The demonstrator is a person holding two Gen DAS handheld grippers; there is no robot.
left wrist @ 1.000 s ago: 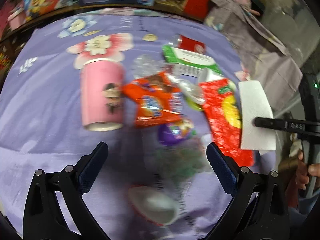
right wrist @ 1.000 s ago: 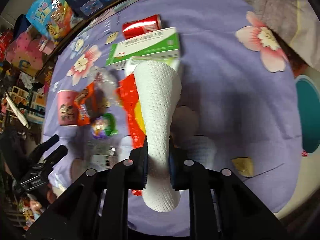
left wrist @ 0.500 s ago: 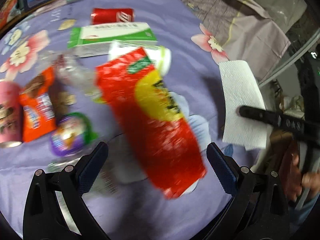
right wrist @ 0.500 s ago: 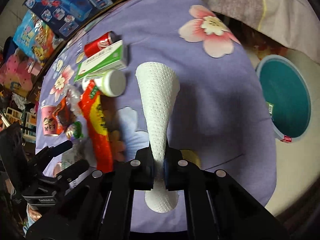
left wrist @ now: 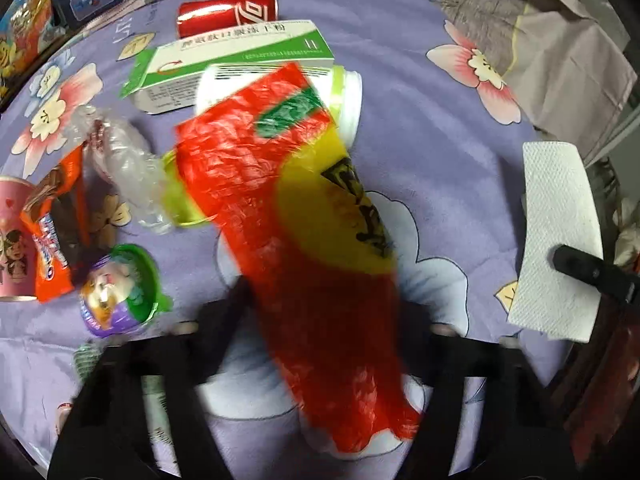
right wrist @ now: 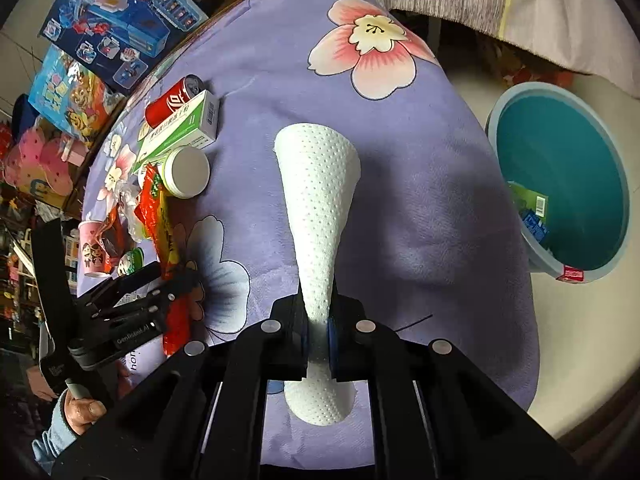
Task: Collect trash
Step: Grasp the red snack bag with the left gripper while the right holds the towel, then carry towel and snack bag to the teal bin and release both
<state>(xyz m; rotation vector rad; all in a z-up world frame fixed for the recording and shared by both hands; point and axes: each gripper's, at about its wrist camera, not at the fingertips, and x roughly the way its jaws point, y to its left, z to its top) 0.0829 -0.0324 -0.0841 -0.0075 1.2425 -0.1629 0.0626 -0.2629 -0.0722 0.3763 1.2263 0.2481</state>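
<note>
1. The right gripper [right wrist: 318, 340] has its jaws pressed together on a white paper towel [right wrist: 316, 184], which fans out ahead of them above the purple cloth of the bench [right wrist: 420, 160].
2. The left gripper [left wrist: 332, 320] is closing its jaws with the red wrapper [left wrist: 304, 216] between them; blur hides whether the pads press it yet.
3. To do this step well, I judge the left should finish closing low on the wrapper's near end, then lift straight so it does not drag its neighbours.
4. Just beside the wrapper's far end lie a white jar [left wrist: 344, 92] and a green box [left wrist: 236, 56]; a red can [left wrist: 228, 10] lies beyond the box.
5. Left of the wrapper sit crumpled clear plastic [left wrist: 120, 160], an orange packet [left wrist: 56, 232], a purple capsule [left wrist: 116, 296] and a pink cup [left wrist: 12, 240].
6. The teal bin [right wrist: 568, 184] stands on the floor off the bench edge, right of the towel, with some trash inside.
7. The cloth between towel and bin is bare, so that edge is the open path.
</note>
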